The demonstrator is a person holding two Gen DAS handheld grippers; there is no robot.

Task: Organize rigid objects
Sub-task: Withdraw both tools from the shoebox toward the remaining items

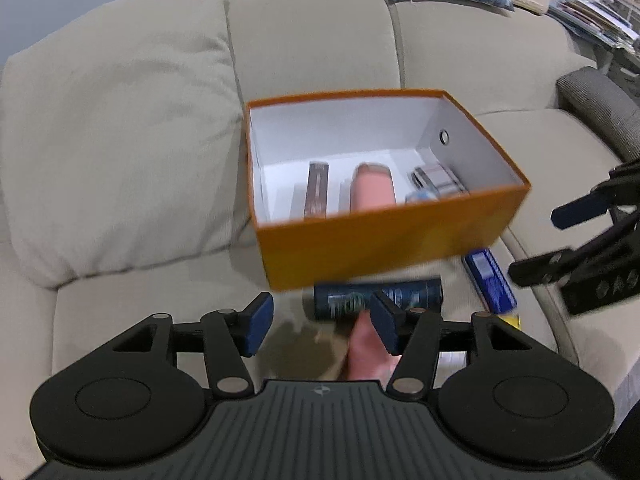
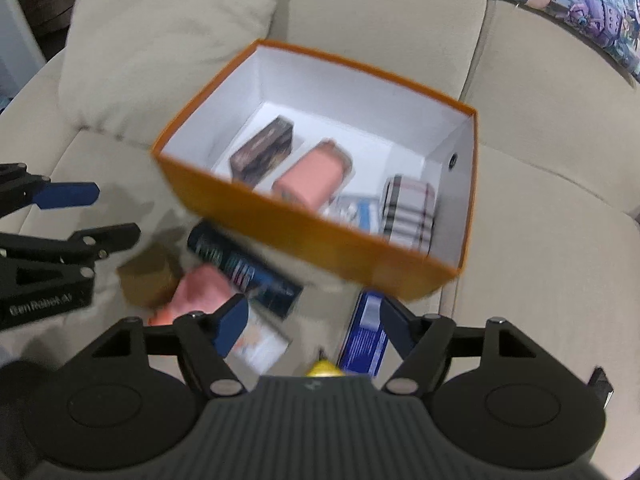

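On the left gripper (image 2: 86, 216), white lettering is reading "Gen Robot AI"; both it and the right gripper (image 2: 312, 324) are standing wide, gripping nothing, before the orange box (image 2: 304, 236).

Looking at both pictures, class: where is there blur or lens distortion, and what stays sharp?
Left wrist view: the orange box and the dark can in front of it are smeared by motion, the sofa bows outward from fisheye distortion, and the left gripper stays sharp. Right wrist view: the box's contents and the blue box are blurred, the right gripper crisp.
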